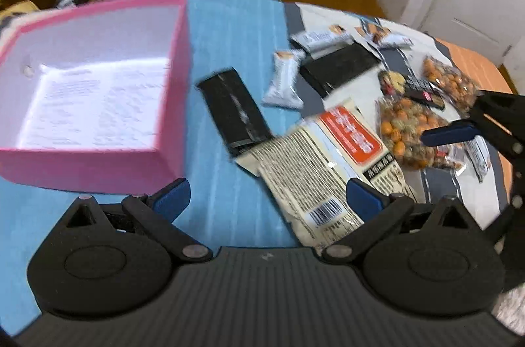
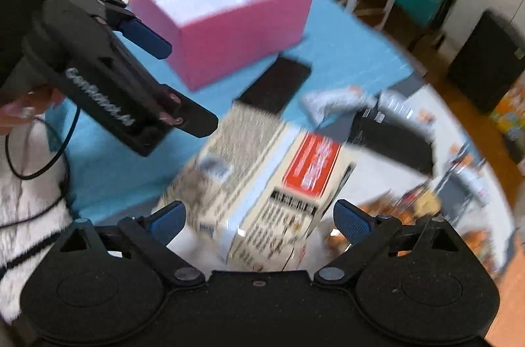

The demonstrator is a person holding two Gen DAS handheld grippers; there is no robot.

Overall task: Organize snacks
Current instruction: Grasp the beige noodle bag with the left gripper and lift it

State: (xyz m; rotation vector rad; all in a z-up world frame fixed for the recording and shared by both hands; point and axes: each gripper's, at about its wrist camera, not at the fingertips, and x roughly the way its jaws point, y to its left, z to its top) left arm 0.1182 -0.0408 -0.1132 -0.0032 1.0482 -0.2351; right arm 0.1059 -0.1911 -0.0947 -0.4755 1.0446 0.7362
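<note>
Plainly, both pairs of jaws stand wide apart with nothing pressed between their blue pads. The left gripper [image 1: 267, 199] hangs over the blue cloth [image 1: 229, 28], one pad near the corner of the pink box [image 1: 178, 91], the other over the lower edge of a cream snack packet with a red label [image 1: 328, 163]. The right gripper [image 2: 259, 220] points down at that same packet [image 2: 262, 183], which lies flat between its fingers but below them; the pads do not touch it, so far as the blur lets me judge.

Just beyond the packet lies a black flat packet [image 1: 234, 110] on the cloth, its near end tucked under the cream one. Further out sit small white wrapped bars [image 1: 283, 77], a second black packet [image 1: 338, 69], and two clear bags of orange and tan round snacks [image 1: 410, 130].

The pink box stands open to the left, white inside, with a printed sheet [image 1: 95, 104] on its floor. In the right wrist view the left gripper [image 2: 183, 81] shows at the upper left, its blue fingertip close beside the box wall [image 2: 236, 41]. A hand [image 2: 19, 110] holds its handle, with a fuzzy white sleeve [image 2: 29, 202] below.
</note>
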